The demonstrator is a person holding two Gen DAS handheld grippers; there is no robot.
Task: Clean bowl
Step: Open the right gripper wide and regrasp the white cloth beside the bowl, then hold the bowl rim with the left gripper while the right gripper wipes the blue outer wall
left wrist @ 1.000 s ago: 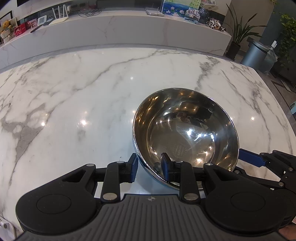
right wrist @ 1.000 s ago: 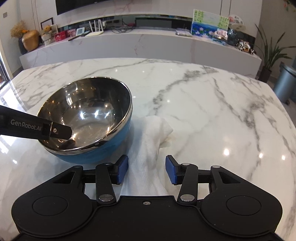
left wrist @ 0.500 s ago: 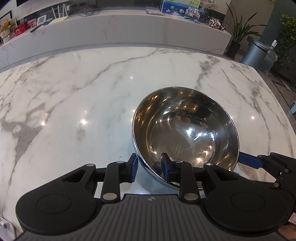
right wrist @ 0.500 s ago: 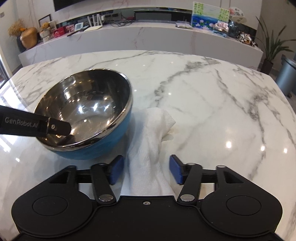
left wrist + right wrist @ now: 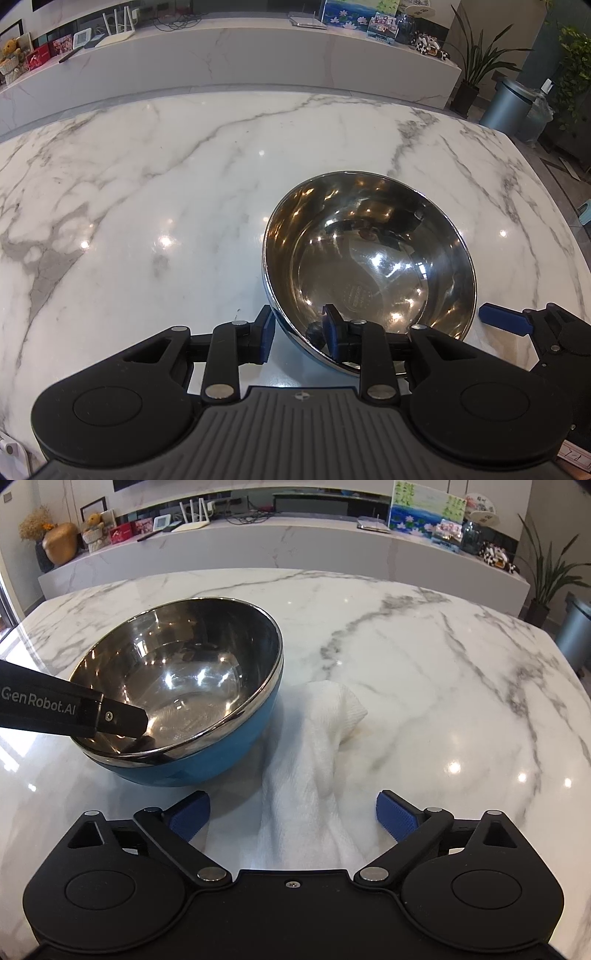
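A steel bowl (image 5: 369,258) with a blue outside (image 5: 207,764) stands slightly tilted on the marble table (image 5: 147,206). My left gripper (image 5: 297,332) is shut on its near rim, one pad inside and one outside. One of its fingers (image 5: 122,718) reaches into the bowl in the right wrist view. A white cloth (image 5: 317,746) lies crumpled on the table against the bowl's right side. My right gripper (image 5: 291,806) is over the cloth's near end, and its jaws are opening. The cloth lies between the pads, which stand clear of it. One blue fingertip (image 5: 502,319) shows beside the bowl.
A long marble counter (image 5: 295,546) with pictures, boxes and a router runs behind the table. A grey bin (image 5: 509,107) and potted plants (image 5: 476,62) stand on the floor at the far right. The table edge curves away on the right.
My right gripper's jaws have spread from narrow to wide around the cloth, which stays on the table. The left gripper and the bowl have not moved.
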